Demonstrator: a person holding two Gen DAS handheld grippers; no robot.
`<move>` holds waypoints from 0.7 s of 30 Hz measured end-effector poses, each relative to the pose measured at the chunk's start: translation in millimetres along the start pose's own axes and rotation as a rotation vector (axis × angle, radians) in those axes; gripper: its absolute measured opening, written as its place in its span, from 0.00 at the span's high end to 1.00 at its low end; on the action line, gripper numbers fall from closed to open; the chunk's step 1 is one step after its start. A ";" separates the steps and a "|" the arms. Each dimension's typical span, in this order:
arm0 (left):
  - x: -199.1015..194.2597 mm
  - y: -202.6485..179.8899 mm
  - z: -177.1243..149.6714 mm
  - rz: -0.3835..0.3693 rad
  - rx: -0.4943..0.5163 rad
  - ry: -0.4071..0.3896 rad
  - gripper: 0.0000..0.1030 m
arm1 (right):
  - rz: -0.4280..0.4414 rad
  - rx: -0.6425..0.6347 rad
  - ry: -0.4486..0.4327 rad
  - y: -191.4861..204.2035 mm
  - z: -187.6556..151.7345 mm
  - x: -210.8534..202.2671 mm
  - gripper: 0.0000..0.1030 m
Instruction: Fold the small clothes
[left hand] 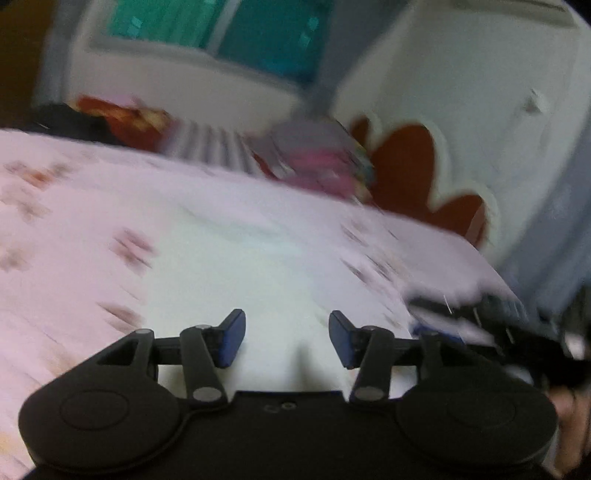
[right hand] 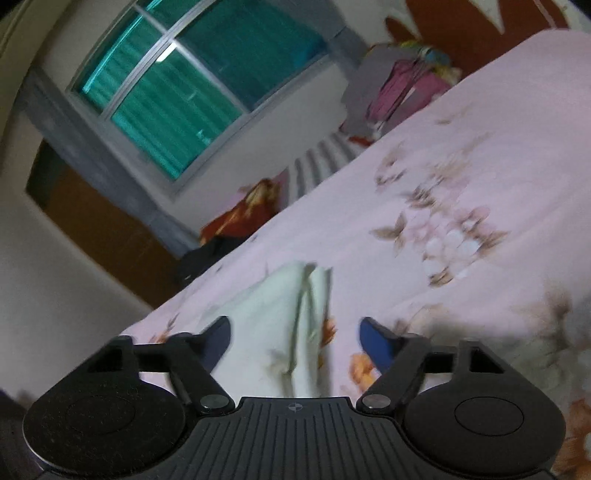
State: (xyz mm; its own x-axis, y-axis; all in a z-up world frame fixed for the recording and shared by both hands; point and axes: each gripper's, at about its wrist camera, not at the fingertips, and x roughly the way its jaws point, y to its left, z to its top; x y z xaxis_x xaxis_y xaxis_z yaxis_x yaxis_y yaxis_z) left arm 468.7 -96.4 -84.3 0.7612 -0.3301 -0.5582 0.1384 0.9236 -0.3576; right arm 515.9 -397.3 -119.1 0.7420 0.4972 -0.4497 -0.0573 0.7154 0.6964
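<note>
Left gripper fingers apart, nothing between them, hovering over a pale white-green garment lying flat on the pink floral bed. Right gripper fingers also apart and holding nothing, same garment just ahead, creased lengthwise. Farther back: clothes pile at bed edge, teal window behind.

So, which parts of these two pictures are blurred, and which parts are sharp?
Left wrist view: the pink bedsheet and the window are smeared by motion blur, while the left gripper is sharp. Right wrist view: less blur; the pale garment is soft, and the right gripper has one smeared finger.
</note>
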 end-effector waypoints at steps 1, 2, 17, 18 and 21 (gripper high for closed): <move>3.3 9.9 5.3 0.019 -0.017 0.004 0.55 | 0.018 0.002 0.029 2.1 -3.0 5.9 0.49; 5.9 20.1 8.6 0.033 -0.036 0.005 0.56 | 0.032 -0.003 0.054 4.5 -6.4 12.3 0.50; 34.1 70.3 16.9 0.025 -0.029 0.114 0.65 | -0.027 -0.169 0.189 31.5 -36.2 80.2 0.64; 33.6 71.8 19.6 0.010 -0.027 0.111 0.65 | -0.038 -0.175 0.190 33.9 -36.5 81.5 0.64; 41.5 74.3 26.5 -0.047 -0.010 0.094 0.65 | -0.053 -0.163 0.223 32.4 -35.6 96.2 0.64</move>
State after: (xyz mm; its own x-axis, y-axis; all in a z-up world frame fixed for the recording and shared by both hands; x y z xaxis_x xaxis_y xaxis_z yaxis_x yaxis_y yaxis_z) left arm 527.4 -36.4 -114.2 0.6909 -0.3905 -0.6084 0.1662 0.9048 -0.3919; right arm 561.7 -308.9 -159.7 0.5826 0.5396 -0.6078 -0.1425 0.8040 0.5773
